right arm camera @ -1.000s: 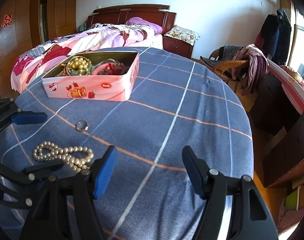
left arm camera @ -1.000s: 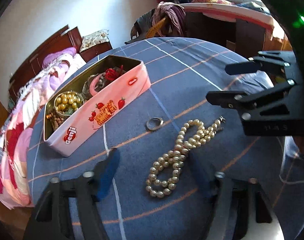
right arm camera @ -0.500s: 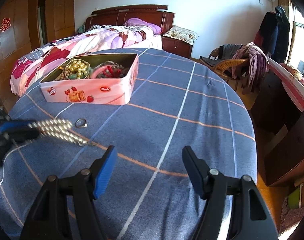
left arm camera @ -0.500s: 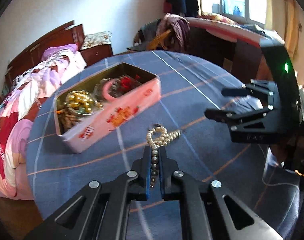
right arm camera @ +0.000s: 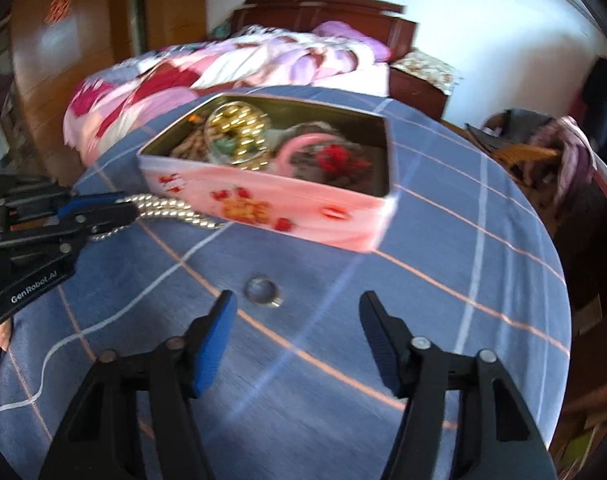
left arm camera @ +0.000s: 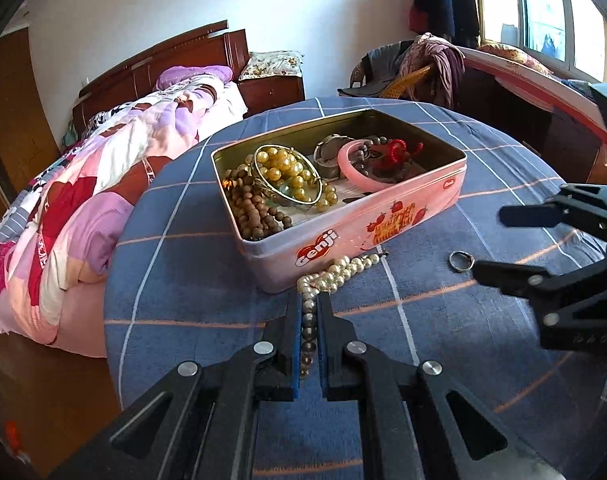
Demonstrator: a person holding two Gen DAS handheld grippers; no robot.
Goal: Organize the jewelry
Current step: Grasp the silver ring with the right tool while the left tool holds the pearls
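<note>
While the left gripper (left arm camera: pixel 308 322) pinches the pearl necklace (left arm camera: pixel 335 274) just beside the pink tin's (left arm camera: pixel 343 236) front wall, we note the right gripper (right arm camera: pixel 297 344) spread wide, w/ the ring (right arm camera: pixel 262 291) on the table (right arm camera: pixel 463 280) near its fingertips, mid-cloth.

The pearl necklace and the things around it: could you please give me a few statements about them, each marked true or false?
1. The left gripper is shut on the pearl necklace. True.
2. The right gripper holds the ring. False: its jaws are open and the ring lies on the tablecloth.
3. The pink tin is closed with a lid. False: it is open, with jewelry inside.
4. A pink bangle lies in the tin. True.
</note>
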